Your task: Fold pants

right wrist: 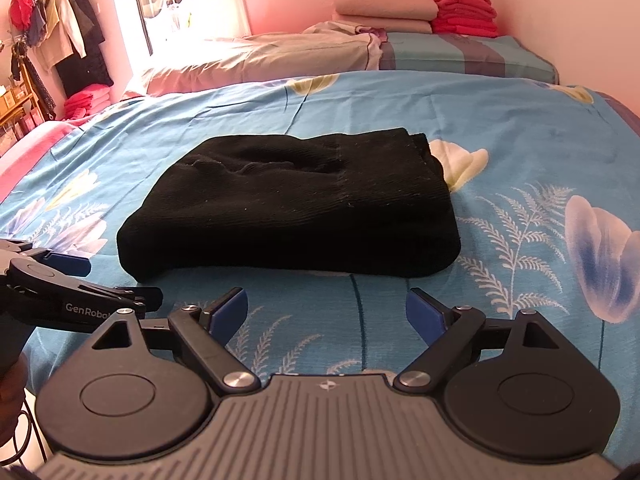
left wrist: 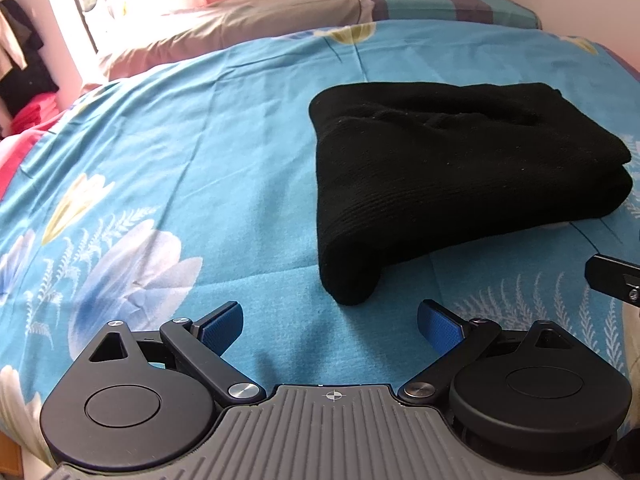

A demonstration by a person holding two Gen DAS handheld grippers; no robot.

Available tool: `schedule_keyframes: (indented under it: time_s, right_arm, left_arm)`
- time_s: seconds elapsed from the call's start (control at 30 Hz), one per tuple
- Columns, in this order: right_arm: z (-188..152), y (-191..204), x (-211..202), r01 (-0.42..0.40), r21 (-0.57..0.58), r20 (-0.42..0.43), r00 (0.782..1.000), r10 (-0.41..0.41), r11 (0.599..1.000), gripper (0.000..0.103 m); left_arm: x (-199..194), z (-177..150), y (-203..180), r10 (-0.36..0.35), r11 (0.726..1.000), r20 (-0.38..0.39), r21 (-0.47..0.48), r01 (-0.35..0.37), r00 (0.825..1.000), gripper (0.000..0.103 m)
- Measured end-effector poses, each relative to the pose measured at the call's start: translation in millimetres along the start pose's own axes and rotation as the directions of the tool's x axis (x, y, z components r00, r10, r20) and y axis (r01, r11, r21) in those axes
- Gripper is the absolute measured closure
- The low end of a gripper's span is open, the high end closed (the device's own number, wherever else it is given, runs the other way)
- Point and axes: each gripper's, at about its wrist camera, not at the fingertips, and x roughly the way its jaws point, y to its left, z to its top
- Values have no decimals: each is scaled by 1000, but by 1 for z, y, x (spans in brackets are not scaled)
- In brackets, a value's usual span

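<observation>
Black pants (left wrist: 456, 172) lie folded in a thick rectangular bundle on the blue flowered bed sheet (left wrist: 180, 184). In the right wrist view the pants (right wrist: 296, 208) sit straight ahead. My left gripper (left wrist: 330, 326) is open and empty, just short of the bundle's near left corner. My right gripper (right wrist: 326, 314) is open and empty, a little short of the bundle's near edge. The left gripper (right wrist: 86, 276) also shows at the left edge of the right wrist view, and a part of the right gripper (left wrist: 616, 278) shows at the right edge of the left wrist view.
A beige quilt (right wrist: 260, 60) and a striped pillow (right wrist: 468, 54) lie at the far end of the bed. Folded red and beige clothes (right wrist: 464, 14) are stacked behind them. A clothes rack (right wrist: 56, 40) stands at the far left by the window.
</observation>
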Motion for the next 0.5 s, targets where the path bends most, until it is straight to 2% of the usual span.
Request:
schedule_keyframes:
  time_s: [0.5]
  right_arm:
    - [0,2,0,-17,1,-5,1000,17,1000,14]
  left_arm:
    - [1,2,0,7,1000,-5,-9,-7,1000,0]
